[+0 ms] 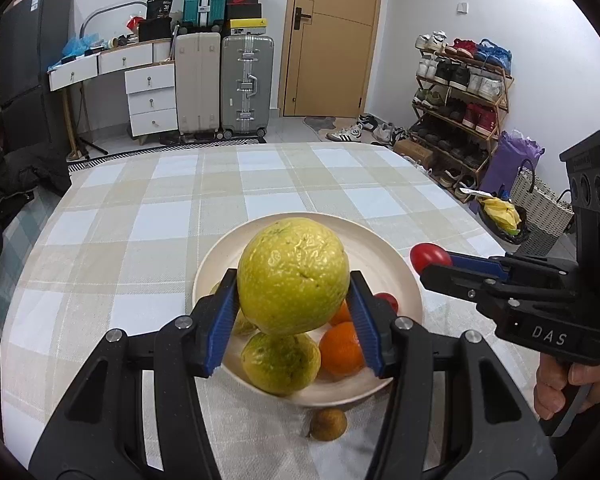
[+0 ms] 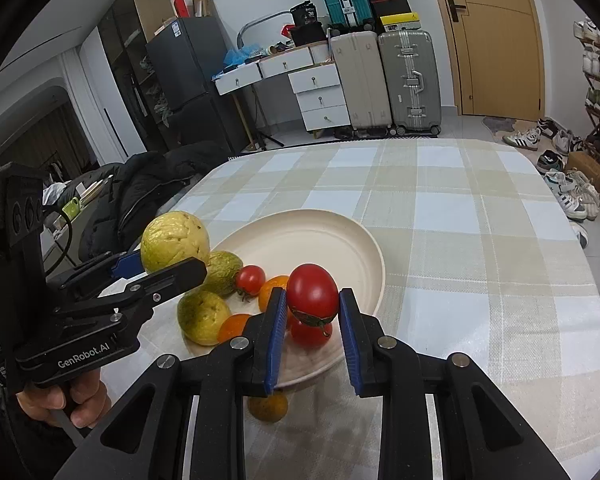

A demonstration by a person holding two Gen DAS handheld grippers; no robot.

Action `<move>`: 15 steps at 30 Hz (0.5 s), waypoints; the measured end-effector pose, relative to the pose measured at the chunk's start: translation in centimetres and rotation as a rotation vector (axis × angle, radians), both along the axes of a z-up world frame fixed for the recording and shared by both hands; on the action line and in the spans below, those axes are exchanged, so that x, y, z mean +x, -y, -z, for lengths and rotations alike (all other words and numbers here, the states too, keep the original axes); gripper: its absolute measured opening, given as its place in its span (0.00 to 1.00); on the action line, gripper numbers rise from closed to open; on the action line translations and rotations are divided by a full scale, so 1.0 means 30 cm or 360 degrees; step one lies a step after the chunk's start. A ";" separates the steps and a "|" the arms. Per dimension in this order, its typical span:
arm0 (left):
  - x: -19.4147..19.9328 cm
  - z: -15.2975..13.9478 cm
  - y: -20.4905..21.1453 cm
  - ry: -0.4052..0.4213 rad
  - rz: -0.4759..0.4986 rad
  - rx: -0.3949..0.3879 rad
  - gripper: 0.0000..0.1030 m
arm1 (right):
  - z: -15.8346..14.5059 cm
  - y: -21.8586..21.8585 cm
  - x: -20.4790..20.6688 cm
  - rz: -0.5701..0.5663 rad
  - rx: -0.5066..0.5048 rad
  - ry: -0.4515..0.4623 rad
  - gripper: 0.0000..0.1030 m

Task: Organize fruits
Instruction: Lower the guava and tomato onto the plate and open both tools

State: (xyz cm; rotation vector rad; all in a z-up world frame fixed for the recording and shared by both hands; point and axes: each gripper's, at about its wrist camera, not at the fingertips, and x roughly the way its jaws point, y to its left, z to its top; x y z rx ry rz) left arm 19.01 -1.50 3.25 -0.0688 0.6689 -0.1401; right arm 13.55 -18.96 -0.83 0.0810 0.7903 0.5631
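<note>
My left gripper (image 1: 293, 280) is shut on a large yellow-green fruit (image 1: 292, 268), held above the near side of a cream plate (image 1: 300, 220). On the plate lie a smaller green fruit (image 1: 280, 362), an orange (image 1: 342, 348) and a tomato (image 1: 388, 300). My right gripper (image 2: 312, 296) is shut on a red tomato (image 2: 312, 286) over the plate's (image 2: 328, 220) near edge. In the right wrist view the plate holds two green fruits (image 2: 204, 316), oranges (image 2: 234, 326) and tomatoes (image 2: 251, 279). The left gripper (image 2: 172, 258) shows at the left there with its fruit (image 2: 175, 240).
A small brown fruit (image 1: 328, 424) lies on the checked tablecloth (image 1: 180, 220) just in front of the plate. A black jacket (image 2: 140, 188) lies off the table's left edge. Suitcases (image 1: 244, 84), drawers and a shoe rack (image 1: 460, 108) stand beyond the table.
</note>
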 end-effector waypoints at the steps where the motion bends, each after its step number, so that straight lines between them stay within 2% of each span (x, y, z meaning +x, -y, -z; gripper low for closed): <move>1: 0.011 0.003 0.005 -0.0002 -0.0002 0.0006 0.49 | 0.004 -0.002 0.007 0.0003 -0.0004 -0.0001 0.26; 15: 0.136 0.055 0.050 -0.0064 0.0007 0.0045 0.49 | 0.052 -0.015 0.086 0.0015 0.0019 -0.0053 0.26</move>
